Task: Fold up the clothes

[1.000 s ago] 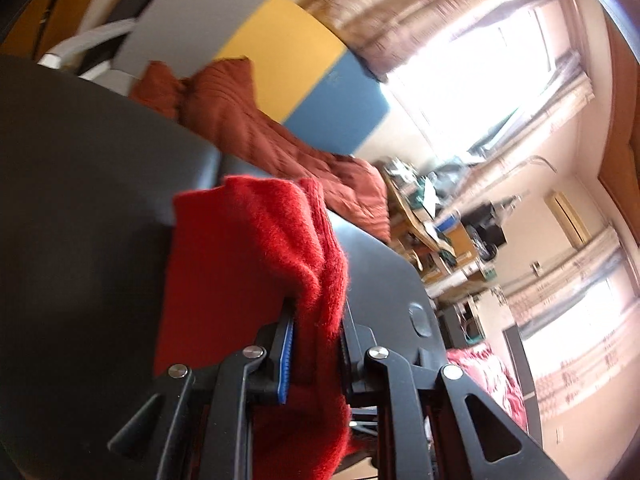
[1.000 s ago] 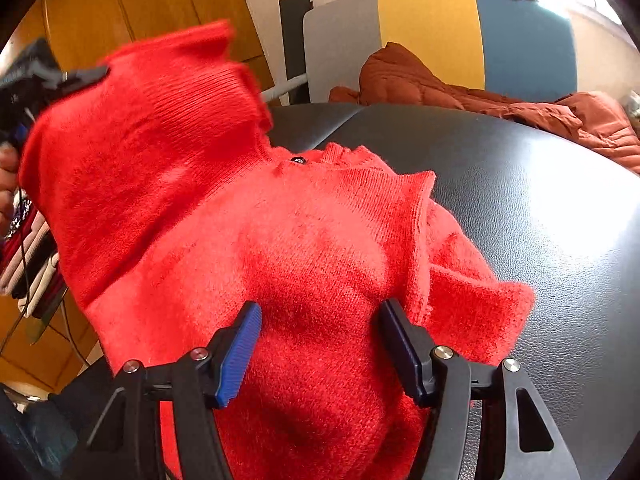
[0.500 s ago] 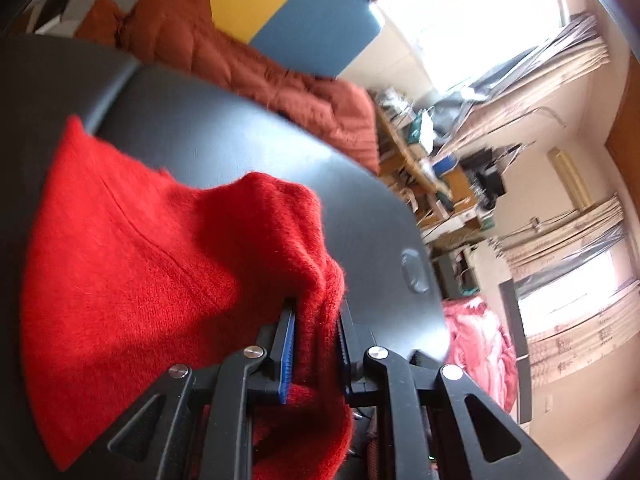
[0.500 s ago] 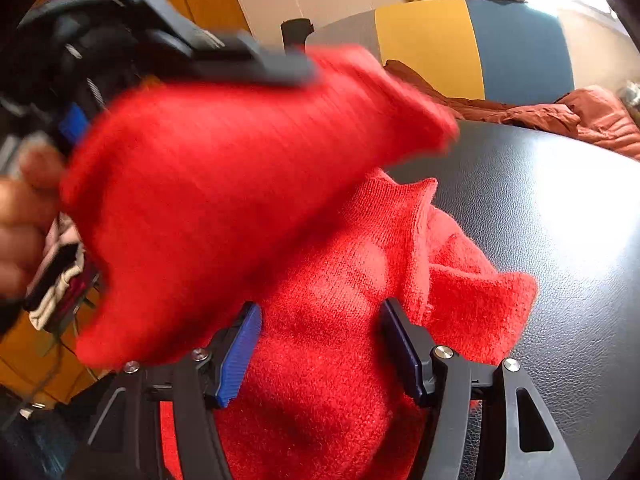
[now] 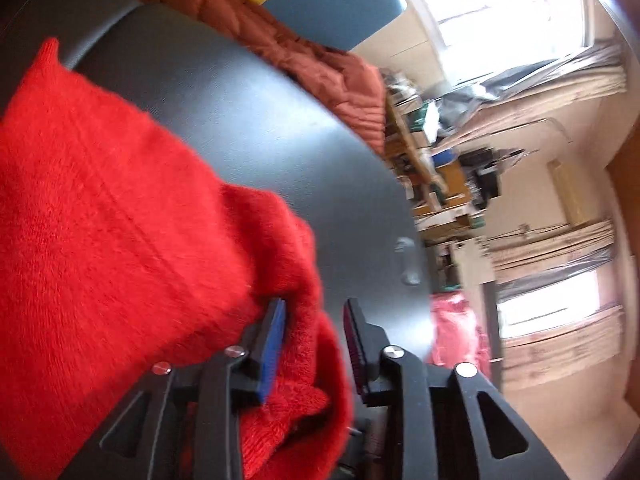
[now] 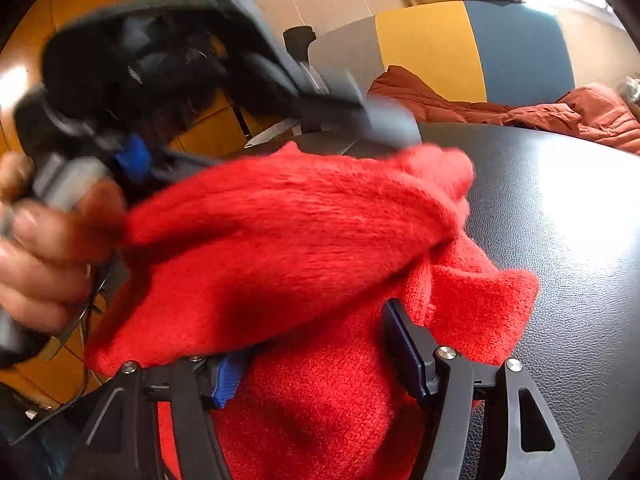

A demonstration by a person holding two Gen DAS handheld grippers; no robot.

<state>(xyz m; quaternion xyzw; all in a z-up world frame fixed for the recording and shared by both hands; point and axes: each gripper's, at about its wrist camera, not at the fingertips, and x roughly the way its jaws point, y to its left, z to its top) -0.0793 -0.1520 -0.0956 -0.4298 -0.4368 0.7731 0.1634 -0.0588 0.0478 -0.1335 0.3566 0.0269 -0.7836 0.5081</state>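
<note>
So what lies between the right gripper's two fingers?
A bunched part of the red sweater fills the right gripper, resting on the black table; right wrist view.

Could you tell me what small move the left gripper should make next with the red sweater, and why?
Probably draw the left gripper back off the sweater. Its jaws have just been opening, and the folded flap lies loose between them, a gap showing beside one pad. The flap already rests over the body on the table, while the right gripper straddles the lower part.
</note>
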